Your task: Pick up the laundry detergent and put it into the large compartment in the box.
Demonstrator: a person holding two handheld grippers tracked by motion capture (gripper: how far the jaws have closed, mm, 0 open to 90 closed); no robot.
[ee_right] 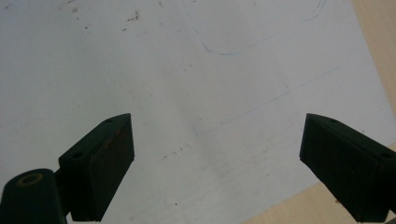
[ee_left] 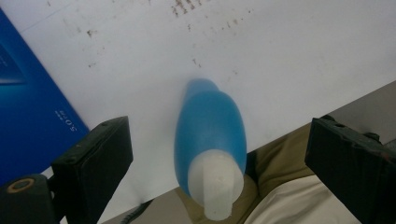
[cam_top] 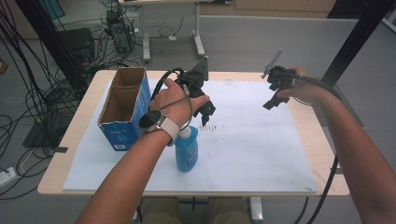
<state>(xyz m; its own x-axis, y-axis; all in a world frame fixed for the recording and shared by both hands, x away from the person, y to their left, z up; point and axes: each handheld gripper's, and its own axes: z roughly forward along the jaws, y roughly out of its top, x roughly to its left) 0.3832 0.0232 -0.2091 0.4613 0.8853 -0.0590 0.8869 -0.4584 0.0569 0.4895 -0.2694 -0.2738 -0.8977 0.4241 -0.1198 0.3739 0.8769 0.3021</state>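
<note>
While I hovered over the table, this was the state:
Left gripper (ee_left: pixel 217 163): jaws spread wide, nothing between the pads, touching nothing; held above the bottle.
Left fingers (ee_left: pixel 100 158): well clear of the bottle on both sides.
Blue bottle (cam_top: pixel 187 151): upright on the white mat (cam_top: pixel 252 154), white cap up, just beside the blue carton, near the mat's front edge; seen from above between my left jaws.
Blue carton (cam_top: pixel 122 109): open-topped, at the mat's left end.
Right gripper (cam_top: pixel 275 99): jaws wide apart, empty, held over bare mat at the far right, well apart from the bottle.
Right fingers (ee_right: pixel 105 161): gripping nothing.
</note>
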